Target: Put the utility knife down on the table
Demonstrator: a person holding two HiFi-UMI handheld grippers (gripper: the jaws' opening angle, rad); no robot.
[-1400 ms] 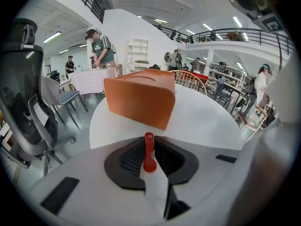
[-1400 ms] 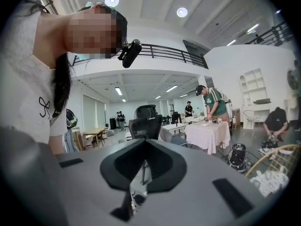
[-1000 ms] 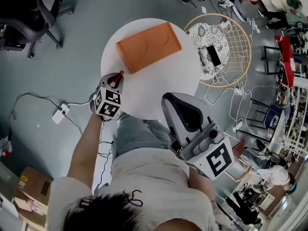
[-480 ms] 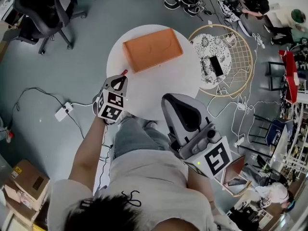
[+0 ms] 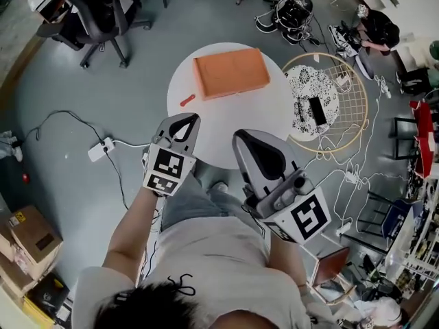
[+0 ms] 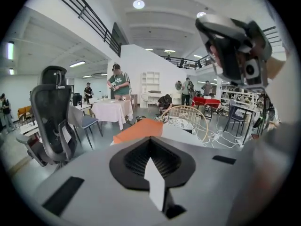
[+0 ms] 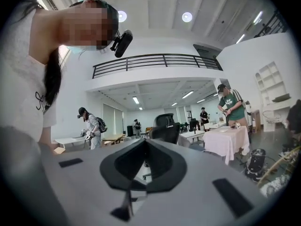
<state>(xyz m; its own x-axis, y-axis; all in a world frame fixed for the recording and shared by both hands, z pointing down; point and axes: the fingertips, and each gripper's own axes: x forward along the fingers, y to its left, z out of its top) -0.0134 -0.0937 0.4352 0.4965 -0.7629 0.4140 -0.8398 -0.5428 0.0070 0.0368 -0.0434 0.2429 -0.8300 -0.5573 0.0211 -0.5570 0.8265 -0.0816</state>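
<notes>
knife (image 5: pixel 187 100) lying at the desk's (image 5: pixel 247 115) left edge, beside the orange tray (image 5: pixel 230 72): probably light, stiff, slim, best pinched across its handle; left gripper (image 5: pixel 190 118) and right gripper (image 5: pixel 237 137) fingers closed, empty.

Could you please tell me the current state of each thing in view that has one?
Utility knife: lying flat near the left edge of the table, in no gripper.
Left gripper: shut, empty.
Right gripper: shut, empty.
Orange box: lying flat on the table.
</notes>
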